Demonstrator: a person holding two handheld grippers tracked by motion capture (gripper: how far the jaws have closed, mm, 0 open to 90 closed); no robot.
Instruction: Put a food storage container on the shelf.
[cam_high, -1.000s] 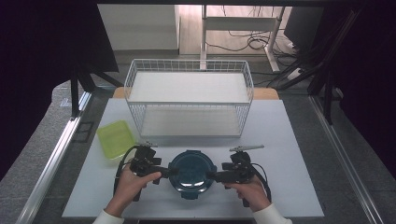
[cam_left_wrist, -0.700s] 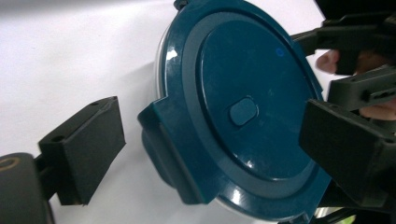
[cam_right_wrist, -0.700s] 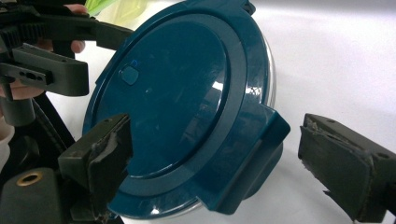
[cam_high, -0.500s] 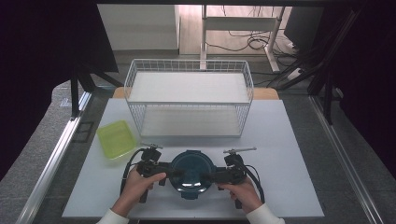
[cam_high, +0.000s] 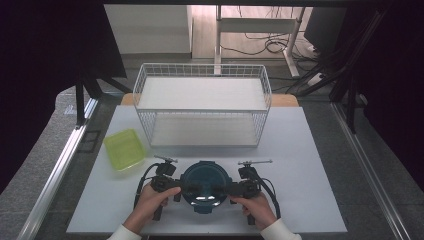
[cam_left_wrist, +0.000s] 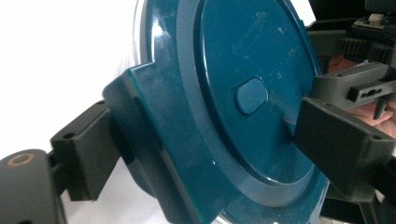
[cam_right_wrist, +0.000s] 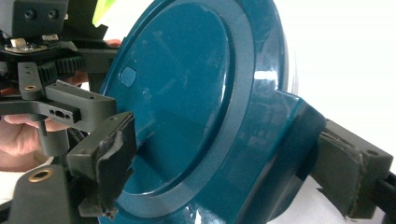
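Round teal-lidded container (cam_high: 204, 186) sitting on white table (cam_high: 310, 165), near front edge, between both hands. Left gripper (cam_high: 176, 187) and right gripper (cam_high: 233, 189) each straddling lid latch tab on opposite sides; jaws just been closing on tabs, pads touching. Lime-green tray (cam_high: 124, 148) lying left of white wire basket (cam_high: 202, 110).

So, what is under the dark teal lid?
Under the dark teal lid a thin clear rim of a container shows, resting on the white table. The lid covers whatever is inside.
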